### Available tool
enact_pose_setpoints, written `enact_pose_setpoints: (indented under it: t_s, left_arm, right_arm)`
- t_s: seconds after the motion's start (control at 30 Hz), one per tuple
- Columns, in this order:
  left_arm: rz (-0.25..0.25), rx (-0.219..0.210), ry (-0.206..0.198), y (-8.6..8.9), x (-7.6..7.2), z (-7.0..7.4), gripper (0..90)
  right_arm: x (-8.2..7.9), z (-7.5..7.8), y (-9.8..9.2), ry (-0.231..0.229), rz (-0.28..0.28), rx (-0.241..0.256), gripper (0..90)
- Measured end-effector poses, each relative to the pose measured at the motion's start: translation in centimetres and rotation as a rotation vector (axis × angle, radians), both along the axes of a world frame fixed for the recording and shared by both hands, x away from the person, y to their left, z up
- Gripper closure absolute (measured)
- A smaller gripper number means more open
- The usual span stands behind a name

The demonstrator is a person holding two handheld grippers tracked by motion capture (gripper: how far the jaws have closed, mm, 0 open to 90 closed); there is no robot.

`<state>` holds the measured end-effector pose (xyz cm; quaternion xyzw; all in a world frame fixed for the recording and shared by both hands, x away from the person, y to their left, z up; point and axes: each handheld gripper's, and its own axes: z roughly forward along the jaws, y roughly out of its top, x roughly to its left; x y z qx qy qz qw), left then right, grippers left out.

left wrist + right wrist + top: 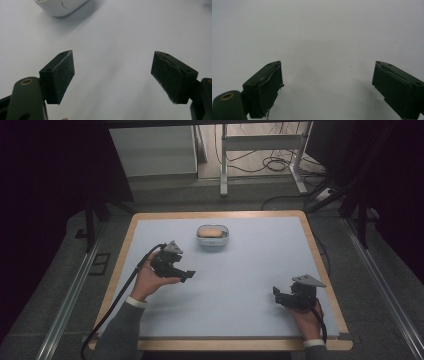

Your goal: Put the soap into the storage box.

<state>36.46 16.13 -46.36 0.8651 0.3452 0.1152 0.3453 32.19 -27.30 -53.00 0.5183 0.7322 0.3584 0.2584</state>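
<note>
A: Where did you have the tongs at this pt?

B: Your left tongs (186,274) sat left of desk centre, jaws spread wide, nothing between them. In the left gripper view the pads (61,76) stood well apart over bare surface. Your right tongs (278,295) hung near the front right of the desk (260,265), also released and empty; same wide gap in the right gripper view (327,85).

A: And the thing itself?

B: The small white container (213,237) was toward the far middle of the desk, upright, w/ a tan rounded item (212,232) lying inside. It was well apart from both tongs, nearer your left. A bit of its white wall (60,6) showed at the top left of the left gripper view.

A: Handling?

B: My guess: container looked like light, smooth plastic w/ rounded corners, so stiff but prob. slippery; it could skate on the desk if you nudged one side. Best hold looked to be across the short sides at the rim, jaws square to the walls. The tan item looked soft, maybe bread-like; couldn't tell for sure. You'd have wanted a gentle pinch at mid-body, no crushing.
</note>
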Motion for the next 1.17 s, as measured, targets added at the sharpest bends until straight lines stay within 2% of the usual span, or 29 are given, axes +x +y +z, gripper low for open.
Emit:
enact_pose_setpoints:
  t_s: [0.2,0.37,0.63,0.87,1.03,1.17]
  left_arm:
    - [0.019,-0.030,0.005,1.1,-2.0,-1.5,18.5]
    - [0.051,-0.025,0.031,2.3,-3.5,-3.5,18.2]
    - [0.120,0.006,0.053,3.9,-4.5,-5.5,18.0]
    - [0.132,0.003,0.050,4.4,-4.7,-5.5,18.0]
    - [0.136,-0.002,0.032,4.4,-4.8,-5.4,18.1]
    - [0.134,-0.008,0.039,4.5,-4.9,-5.5,17.9]
  right_arm:
    - [0.0,0.0,0.0,0.001,-0.001,0.000,9.6]
    - [0.0,0.0,0.0,0.001,-0.002,-0.001,9.6]
    - [0.0,0.0,0.0,0.001,-0.004,-0.004,9.6]
    - [0.1,0.0,0.0,0.006,0.000,-0.003,9.6]
    - [0.1,0.0,0.0,0.005,0.000,-0.003,9.6]
    - [0.0,0.0,0.0,0.003,-0.001,0.000,9.6]
